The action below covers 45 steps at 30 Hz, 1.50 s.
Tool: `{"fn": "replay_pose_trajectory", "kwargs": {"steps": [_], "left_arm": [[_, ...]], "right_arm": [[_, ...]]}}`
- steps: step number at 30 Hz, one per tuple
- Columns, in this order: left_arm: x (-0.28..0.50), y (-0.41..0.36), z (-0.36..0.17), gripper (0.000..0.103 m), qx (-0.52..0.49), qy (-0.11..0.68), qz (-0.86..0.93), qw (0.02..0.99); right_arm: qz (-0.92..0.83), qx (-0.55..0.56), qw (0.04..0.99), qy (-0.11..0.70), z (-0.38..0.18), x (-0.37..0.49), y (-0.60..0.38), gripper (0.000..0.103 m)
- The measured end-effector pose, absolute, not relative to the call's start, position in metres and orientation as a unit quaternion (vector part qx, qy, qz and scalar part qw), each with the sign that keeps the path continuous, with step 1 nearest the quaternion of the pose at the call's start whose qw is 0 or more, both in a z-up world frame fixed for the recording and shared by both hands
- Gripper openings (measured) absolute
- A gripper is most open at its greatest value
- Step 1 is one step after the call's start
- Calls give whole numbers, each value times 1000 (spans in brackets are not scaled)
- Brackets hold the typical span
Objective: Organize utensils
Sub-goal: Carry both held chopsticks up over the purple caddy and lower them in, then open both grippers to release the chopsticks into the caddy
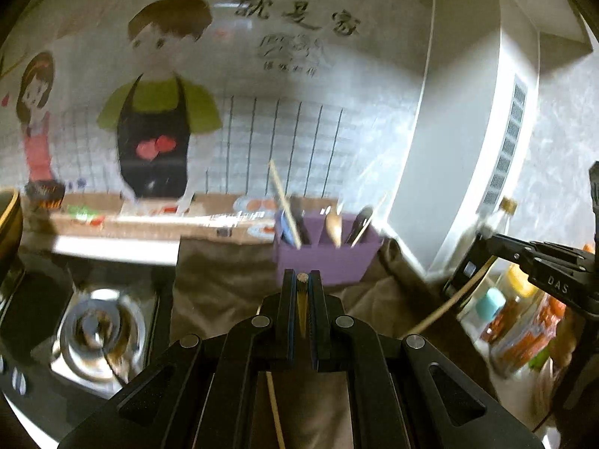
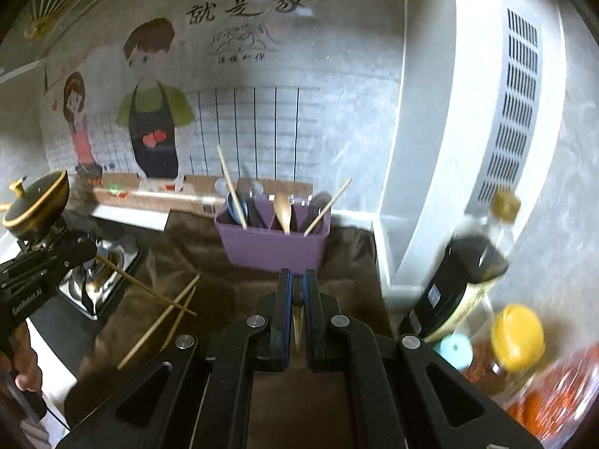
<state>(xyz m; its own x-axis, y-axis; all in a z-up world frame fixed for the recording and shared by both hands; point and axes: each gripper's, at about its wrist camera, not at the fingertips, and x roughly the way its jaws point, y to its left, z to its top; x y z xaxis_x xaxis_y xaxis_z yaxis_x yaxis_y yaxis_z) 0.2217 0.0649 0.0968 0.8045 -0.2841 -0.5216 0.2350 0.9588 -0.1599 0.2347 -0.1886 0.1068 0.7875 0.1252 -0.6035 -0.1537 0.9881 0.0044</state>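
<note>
A purple utensil holder (image 2: pixel 273 241) stands on a brown cloth (image 2: pixel 232 280) with chopsticks and spoons upright in its compartments. My left gripper (image 1: pixel 302 277) is shut on a wooden chopstick (image 2: pixel 149 287), held above the cloth near the stove. My right gripper (image 2: pixel 298 289) is shut on another chopstick (image 1: pixel 455 293), whose end shows between its pads. Both grippers hover in front of the holder (image 1: pixel 322 262) and point down at it. Two loose chopsticks (image 2: pixel 159 321) lie crossed on the cloth at the left.
A gas burner (image 1: pixel 101 329) and a black pot with a gold rim (image 2: pixel 37 202) are at the left. A dark sauce bottle (image 2: pixel 460 273), a yellow-capped jar (image 2: pixel 516 336) and packets crowd the right. A white appliance (image 2: pixel 486 112) stands behind them. A hand (image 2: pixel 22 366) holds the left gripper.
</note>
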Motion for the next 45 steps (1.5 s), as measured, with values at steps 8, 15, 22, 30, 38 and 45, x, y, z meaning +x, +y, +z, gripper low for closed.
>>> {"fn": "replay_pose_trajectory", "kwargs": {"steps": [8,15,22,30,38,45], "left_arm": [[289,44,209,6,-13,255,-182,950],[360,22,234,6,1,292,-186,938],[423,13,185,6,3,357,-171,918],[462,0,128,6,13,419,-163,893],[490,0,74,6,-18,466,-160,870],[498,1,58,8,-59,469,-179,863]], "right_arm": [[83,-23,956,280,213,285,-196,4],[88,-1,960,264,255,344,-202,4],[91,16,953,287,220,403,-200,4],[92,18,926,365,144,467,-190,4],[96,24,906,413,89,492,-188,4],[95,-1,905,415,83,494,-183,7]]}}
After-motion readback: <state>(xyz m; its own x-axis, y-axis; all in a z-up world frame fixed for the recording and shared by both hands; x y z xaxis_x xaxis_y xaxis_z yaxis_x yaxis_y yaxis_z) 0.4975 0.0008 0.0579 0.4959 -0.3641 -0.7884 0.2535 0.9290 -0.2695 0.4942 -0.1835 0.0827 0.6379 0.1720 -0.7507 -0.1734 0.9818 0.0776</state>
